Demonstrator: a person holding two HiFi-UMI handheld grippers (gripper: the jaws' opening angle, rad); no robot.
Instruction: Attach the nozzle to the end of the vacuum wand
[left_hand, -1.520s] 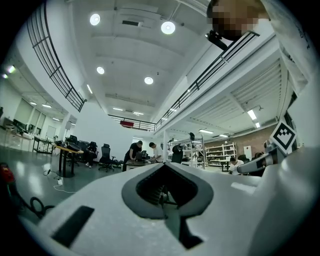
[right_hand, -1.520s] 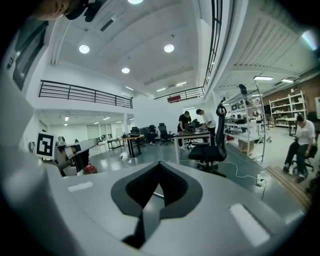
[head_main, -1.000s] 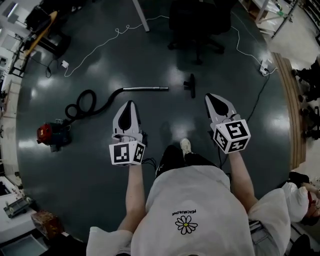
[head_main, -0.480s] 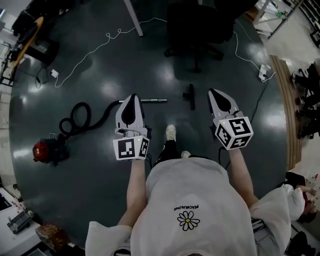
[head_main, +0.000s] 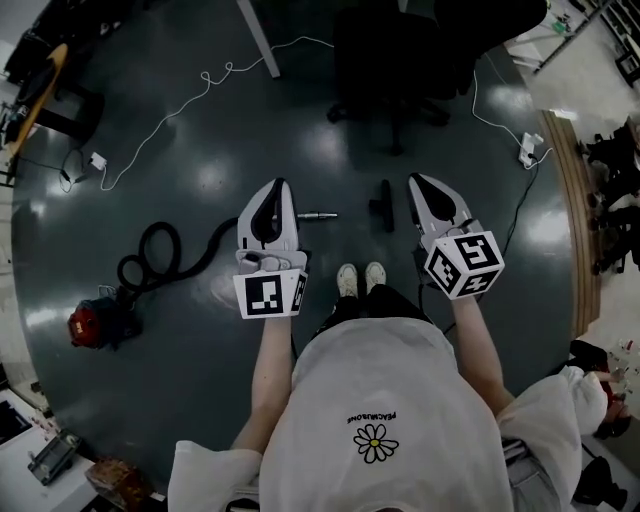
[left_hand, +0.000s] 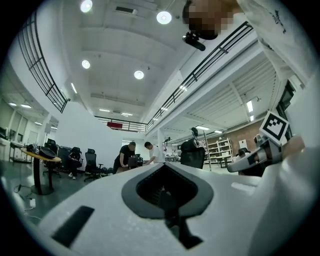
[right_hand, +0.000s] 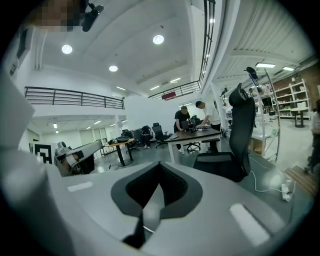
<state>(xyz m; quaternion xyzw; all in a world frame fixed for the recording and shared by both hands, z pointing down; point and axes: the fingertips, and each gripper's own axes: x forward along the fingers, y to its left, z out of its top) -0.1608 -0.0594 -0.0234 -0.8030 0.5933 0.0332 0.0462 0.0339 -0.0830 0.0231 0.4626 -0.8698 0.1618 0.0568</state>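
Dark floor (head_main: 200, 130), black T-shaped nozzle (head_main: 382, 203) near silver wand tip (head_main: 320, 215); left gripper (head_main: 278, 184) and right gripper (head_main: 414, 180) closed, empty.

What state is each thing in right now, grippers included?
left gripper: shut, empty
right gripper: shut, empty
vacuum wand: lying on the floor, end bare
nozzle: lying on the floor, apart from the vacuum wand
hose: looped on the floor

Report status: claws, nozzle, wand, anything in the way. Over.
Left claw shut, empty; right claw shut, empty. Nozzle on floor, apart from wand end. No obstruction between them.
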